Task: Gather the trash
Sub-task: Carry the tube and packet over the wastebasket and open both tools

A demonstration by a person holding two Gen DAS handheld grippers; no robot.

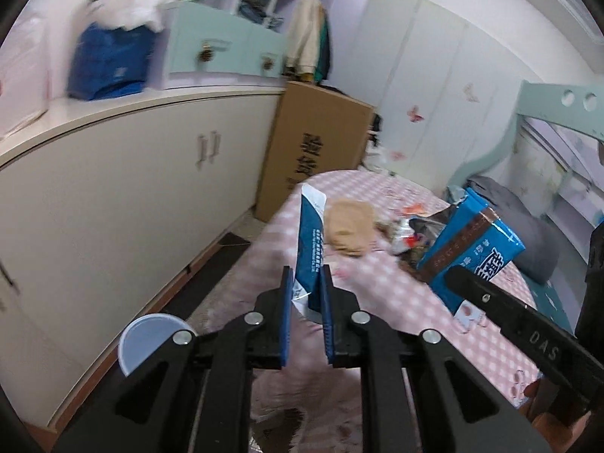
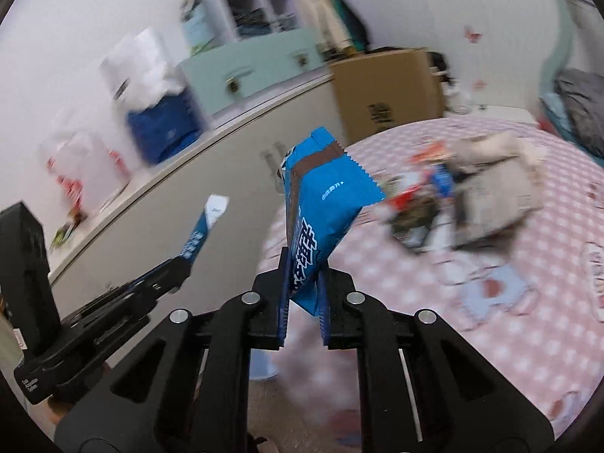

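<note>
Your left gripper point(image 1: 307, 294) pinches the narrow wrapper point(image 1: 310, 234); your right gripper point(image 2: 304, 287) clamps the blue snack bag point(image 2: 317, 204). Both clear the table point(image 1: 396, 275); keep them squeezed, remaining litter point(image 2: 472, 196) at two o'clock.

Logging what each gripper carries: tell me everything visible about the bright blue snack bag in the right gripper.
The blue snack bag is a glossy plastic pouch with a brown band, white lettering and a serrated top edge. It looks crumpled and mostly empty. The right gripper is shut on its lower end, so it stands tilted upward, lifted clear above the pink checked tablecloth. Only the blue pads touch it.
</note>
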